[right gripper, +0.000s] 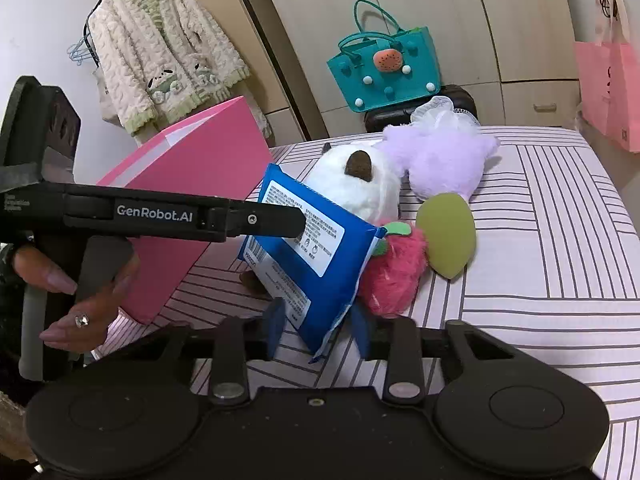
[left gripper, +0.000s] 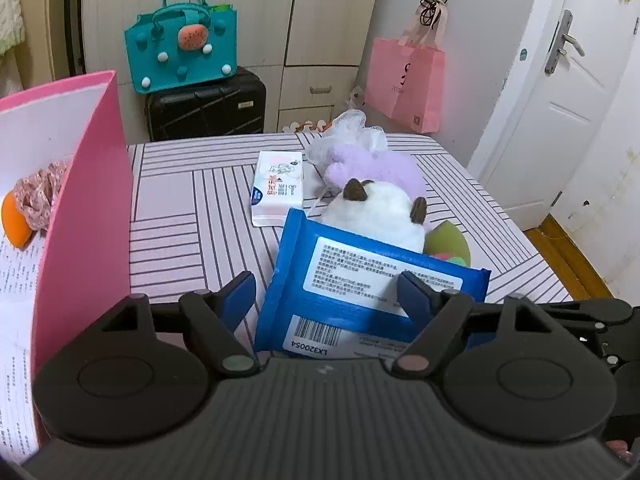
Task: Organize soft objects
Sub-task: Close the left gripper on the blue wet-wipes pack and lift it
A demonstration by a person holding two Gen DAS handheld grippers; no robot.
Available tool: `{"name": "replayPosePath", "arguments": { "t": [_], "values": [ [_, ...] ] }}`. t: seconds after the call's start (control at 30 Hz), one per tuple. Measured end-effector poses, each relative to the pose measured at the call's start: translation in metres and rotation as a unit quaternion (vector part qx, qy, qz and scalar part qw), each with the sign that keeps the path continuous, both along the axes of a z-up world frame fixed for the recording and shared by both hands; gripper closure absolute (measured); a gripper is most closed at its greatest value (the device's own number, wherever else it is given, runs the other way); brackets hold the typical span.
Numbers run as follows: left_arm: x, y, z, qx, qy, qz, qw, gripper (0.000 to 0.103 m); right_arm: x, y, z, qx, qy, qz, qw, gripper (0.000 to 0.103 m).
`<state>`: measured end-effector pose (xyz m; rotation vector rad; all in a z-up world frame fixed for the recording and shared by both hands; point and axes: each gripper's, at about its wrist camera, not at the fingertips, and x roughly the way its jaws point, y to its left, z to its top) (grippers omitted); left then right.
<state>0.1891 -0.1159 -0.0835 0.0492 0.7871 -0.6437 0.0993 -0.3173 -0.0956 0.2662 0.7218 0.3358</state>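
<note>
A blue wipes pack (right gripper: 312, 248) stands tilted on the striped cover. My right gripper (right gripper: 320, 324) is shut on its lower corner. My left gripper (left gripper: 328, 284) is open around the same pack (left gripper: 360, 292); one finger (right gripper: 280, 220) lies against the label face, the other stands just clear of the pack's edge. Behind the pack lie a white plush with brown ears (left gripper: 376, 216), a purple plush (right gripper: 440, 160), a green sponge (right gripper: 446, 236) and a pink fluffy strawberry (right gripper: 394, 276). A white tissue pack (left gripper: 278, 188) lies further back.
An open pink box (left gripper: 88, 200) stands at the left with a floral scrunchie (left gripper: 36, 196) and an orange item (left gripper: 14, 224) inside. A hand (right gripper: 80, 292) holds the left gripper. Beyond the striped cover (left gripper: 180, 208) are a teal bag (left gripper: 180, 52) on a black suitcase and a door (left gripper: 560, 100).
</note>
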Motion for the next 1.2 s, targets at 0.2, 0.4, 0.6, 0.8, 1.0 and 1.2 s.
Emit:
{"name": "replayPosePath", "arguments": {
  "t": [0.2, 0.4, 0.6, 0.8, 1.0, 1.2],
  "values": [
    [0.007, 0.002, -0.010, -0.024, 0.046, 0.009, 0.9986, 0.021, 0.002, -0.007, -0.003, 0.007, -0.001, -0.005, 1.000, 0.080],
    [-0.001, 0.001, -0.012, -0.028, 0.050, 0.001, 0.9983, 0.043, 0.004, -0.010, -0.005, 0.012, -0.001, -0.006, 1.000, 0.081],
    [-0.017, 0.005, -0.011, -0.030, 0.037, 0.021, 0.9986, 0.054, 0.003, -0.012, -0.004, 0.010, -0.001, -0.011, 1.000, 0.081],
    [-0.043, 0.001, -0.004, -0.002, 0.014, 0.029, 0.9995, 0.054, -0.004, -0.008, 0.003, -0.003, 0.003, 0.002, 1.000, 0.079],
    [-0.065, 0.005, 0.005, 0.006, 0.028, 0.028, 0.9992, 0.054, -0.016, -0.004, 0.013, -0.019, 0.002, 0.017, 1.000, 0.074],
    [-0.080, 0.015, 0.014, -0.009, 0.040, 0.028, 0.9988, 0.054, -0.027, -0.004, 0.020, -0.017, 0.008, 0.033, 0.999, 0.072]
  ]
}}
